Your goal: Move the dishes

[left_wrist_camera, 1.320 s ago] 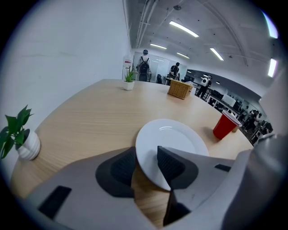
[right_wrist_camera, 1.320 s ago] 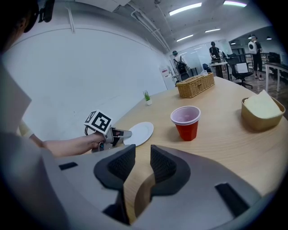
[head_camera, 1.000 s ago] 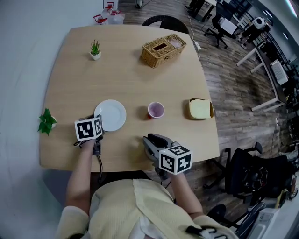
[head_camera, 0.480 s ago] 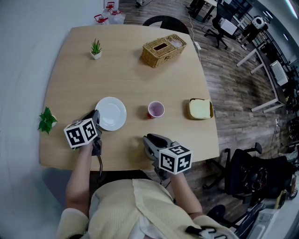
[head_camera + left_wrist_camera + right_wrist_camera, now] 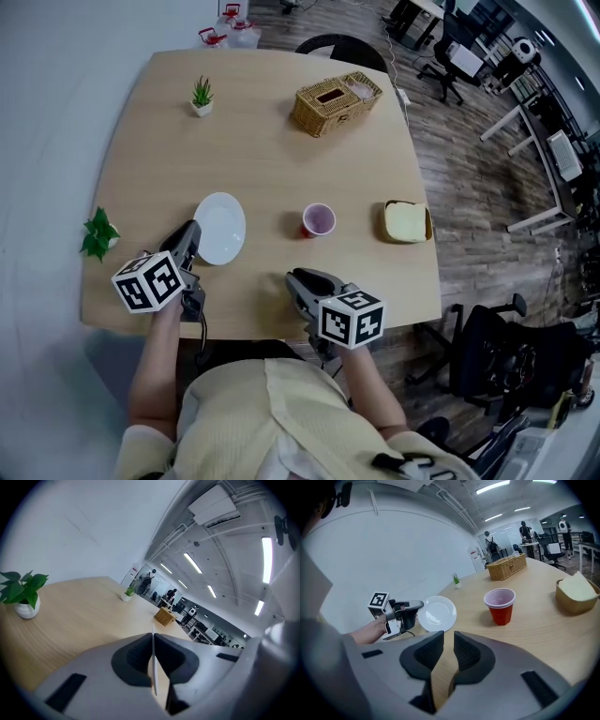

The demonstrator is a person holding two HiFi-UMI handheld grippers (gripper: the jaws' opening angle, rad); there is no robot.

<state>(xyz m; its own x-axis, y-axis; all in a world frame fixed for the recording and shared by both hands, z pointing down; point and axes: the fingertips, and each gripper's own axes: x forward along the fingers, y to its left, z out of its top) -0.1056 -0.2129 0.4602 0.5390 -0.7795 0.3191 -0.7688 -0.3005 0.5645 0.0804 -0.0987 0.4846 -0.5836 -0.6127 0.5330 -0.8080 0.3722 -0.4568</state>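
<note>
A white plate (image 5: 219,228) sits left of the table's middle, tilted and narrower than a full round in the head view. My left gripper (image 5: 190,236) is shut on its near rim, its jaws having just been closing. In the left gripper view the plate (image 5: 153,667) shows edge-on as a thin white line between the pads. My right gripper (image 5: 295,279) hovers over the table's front edge. Its jaws have just narrowed to a slim gap with nothing between them (image 5: 449,641). From there I see the plate (image 5: 437,613) and the left gripper (image 5: 417,605) gripping it.
A red cup (image 5: 318,220) stands at the table's middle. A bowl holding something pale yellow (image 5: 405,221) is at the right edge, and a wicker basket (image 5: 336,101) is at the back. Small potted plants stand at the far left (image 5: 202,96) and near left (image 5: 99,234).
The left gripper closed on the plate's near rim and rose, pulling back toward me. The plate has tipped up and looks narrower. The right gripper stayed in place.
</note>
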